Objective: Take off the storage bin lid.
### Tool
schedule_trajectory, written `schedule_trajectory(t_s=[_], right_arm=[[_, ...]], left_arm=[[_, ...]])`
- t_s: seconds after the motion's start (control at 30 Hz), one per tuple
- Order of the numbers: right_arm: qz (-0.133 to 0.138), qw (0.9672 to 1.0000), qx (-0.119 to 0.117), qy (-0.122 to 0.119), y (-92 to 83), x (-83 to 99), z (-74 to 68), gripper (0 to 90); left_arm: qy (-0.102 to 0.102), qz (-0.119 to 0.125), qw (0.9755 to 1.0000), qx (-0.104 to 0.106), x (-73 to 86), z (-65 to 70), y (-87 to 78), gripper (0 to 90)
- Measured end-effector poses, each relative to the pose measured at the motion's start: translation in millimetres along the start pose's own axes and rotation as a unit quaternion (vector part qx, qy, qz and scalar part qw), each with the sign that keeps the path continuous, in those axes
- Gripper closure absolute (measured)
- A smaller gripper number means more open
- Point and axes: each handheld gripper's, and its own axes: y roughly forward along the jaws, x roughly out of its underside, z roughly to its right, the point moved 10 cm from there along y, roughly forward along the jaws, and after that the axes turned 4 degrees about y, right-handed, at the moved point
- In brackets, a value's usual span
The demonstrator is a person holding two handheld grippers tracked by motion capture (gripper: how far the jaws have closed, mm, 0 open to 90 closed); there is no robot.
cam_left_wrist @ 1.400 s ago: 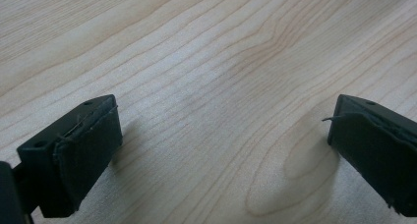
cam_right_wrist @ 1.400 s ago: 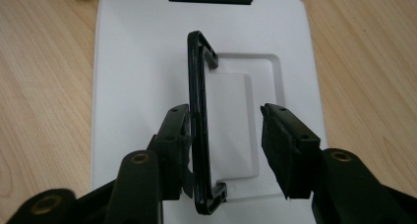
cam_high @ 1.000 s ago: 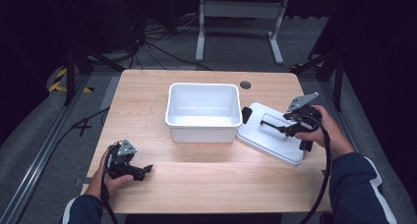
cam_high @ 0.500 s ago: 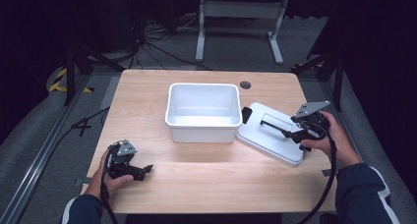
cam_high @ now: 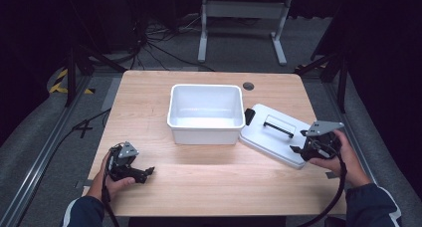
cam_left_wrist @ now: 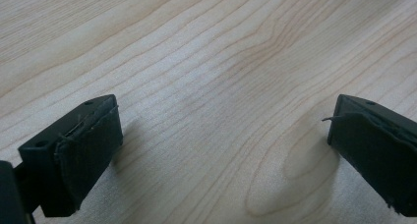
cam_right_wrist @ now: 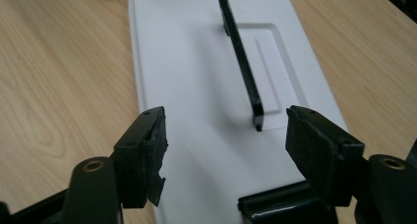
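Hands first, nearest our edge of the table [cam_high: 164,197]: our left gripper [cam_high: 145,173] rests low on the bare wood at the near left, jaws spread wide with nothing between them, and in the left gripper view we see only grain between the two black pads [cam_left_wrist: 91,150]. Over on the right, our right gripper [cam_high: 297,141] hangs at the near end of the white lid [cam_high: 271,137], jaws well apart and just having been opening, pads clear of the plastic with nothing clamped. The lid lies flat on the table just right of the white bin [cam_high: 205,112], its far left corner close against the bin's wall, so it is off the bin, not on it. Its long axis runs diagonally, from the bin's right side out toward the near right edge of the table, and the black handle [cam_right_wrist: 241,57] runs along that same line, pointing straight away from us in the right gripper view. Now the risk, as we judge it: the jaws straddle the handle's near tip rather than its middle, so a close here could catch only the end and let the lid swing or tip on lifting. A pad could also land on the lid's black end clip [cam_right_wrist: 275,204] and skate the lid across the wood toward the table edge.
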Motion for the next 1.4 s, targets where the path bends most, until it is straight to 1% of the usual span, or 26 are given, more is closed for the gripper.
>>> schedule_trajectory(t_s=[0.07,0.13,0.17,0.33,0.4,0.47,0.53,0.57,0.6,0.73,0.8,0.83,0.93,0.97,1.0,1.03,1.07,1.1,1.17,1.23,1.3,1.33,1.37,1.4], right_arm=[[0.004,1.0000,0.000,-0.003,-1.4,6.1,-5.4,32.2],[0.008,1.0000,-0.001,-0.001,-2.7,13.3,-11.2,32.0],[0.011,0.9999,0.000,-0.003,-3.3,16.5,-13.2,31.9],[0.012,0.9999,0.008,0.001,-6.5,34.0,-20.5,31.9],[0.017,0.9997,0.001,0.016,-7.3,43.3,-24.8,31.2],[0.014,0.9996,0.003,0.023,-6.5,52.3,-27.4,30.8],[0.012,0.9996,0.009,0.025,-5.5,60.9,-28.7,30.8],[0.012,0.9994,0.009,0.032,-5.3,64.8,-29.8,30.5],[0.012,0.9994,0.009,0.032,-5.3,64.8,-29.8,30.5],[0.025,0.9983,0.006,0.052,-6.7,78.1,-33.9,29.1],[0.025,0.9975,0.002,0.066,-5.9,83.5,-35.6,28.1],[0.022,0.9973,0.005,0.070,-4.8,86.8,-35.3,27.2],[0.028,0.9957,0.019,0.086,-0.8,93.5,-32.8,25.5],[0.029,0.9954,0.017,0.090,0.5,95.3,-32.9,24.8],[0.026,0.9947,0.024,0.096,4.1,99.9,-31.1,23.9],[0.029,0.9937,0.032,0.103,6.6,102.2,-28.8,21.0],[0.038,0.9921,0.032,0.115,7.8,103.2,-27.8,20.0],[0.042,0.9913,0.028,0.122,8.1,104.1,-27.2,18.6],[0.053,0.9881,0.030,0.141,9.9,105.9,-23.7,17.2],[0.052,0.9877,0.028,0.144,10.1,106.1,-23.5,17.0],[0.050,0.9871,0.021,0.151,10.7,106.5,-23.3,17.0],[0.049,0.9863,0.015,0.157,11.2,106.7,-23.1,16.9],[0.048,0.9858,0.012,0.161,11.8,107.0,-22.4,16.6],[0.043,0.9846,0.006,0.169,12.2,107.9,-21.8,16.1]], left_arm=[[0.000,0.000,1.0000,0.000,0.0,0.0,0.0,0.5],[0.000,0.000,1.0000,0.000,0.0,0.0,0.0,0.5],[0.000,0.000,1.0000,0.000,0.0,0.0,0.0,0.5],[0.000,0.000,1.0000,0.000,0.0,0.0,0.0,0.5],[0.000,0.000,1.0000,0.000,0.0,0.0,0.0,0.5],[0.000,0.000,1.0000,0.000,0.0,-0.1,0.0,0.5],[0.000,0.000,1.0000,0.000,0.0,0.0,0.0,0.5],[0.000,0.000,1.0000,0.000,0.0,0.0,0.0,0.5],[0.000,0.000,1.0000,0.000,0.0,0.0,0.0,0.5],[0.002,0.000,1.0000,0.000,-0.3,-0.2,0.3,0.3],[0.004,0.001,1.0000,0.000,-0.7,-0.8,0.5,0.3],[0.003,0.001,1.0000,0.000,-0.7,-0.5,0.6,0.2],[0.003,0.001,1.0000,0.000,-0.7,-0.5,0.6,0.2],[0.003,0.001,1.0000,0.000,-0.7,-0.5,0.6,0.2],[0.003,0.001,1.0000,0.000,-0.7,-0.5,0.5,0.2],[0.003,0.001,1.0000,0.000,-0.7,-0.5,0.6,0.2],[0.003,0.001,1.0000,0.000,-0.8,-0.5,0.6,0.2],[0.003,0.001,1.0000,0.000,-0.8,-0.5,0.6,0.2],[0.000,0.001,1.0000,0.001,-0.5,0.3,0.6,0.3],[0.001,0.000,1.0000,0.001,-0.5,0.0,0.5,0.3],[0.000,0.000,1.0000,0.001,-0.2,0.5,0.4,0.3],[-0.006,-0.001,1.0000,0.002,0.3,1.7,0.2,0.4],[-0.005,-0.003,1.0000,0.003,0.5,1.5,-0.3,0.5],[-0.007,-0.003,1.0000,0.004,0.6,2.1,-0.2,0.5]])
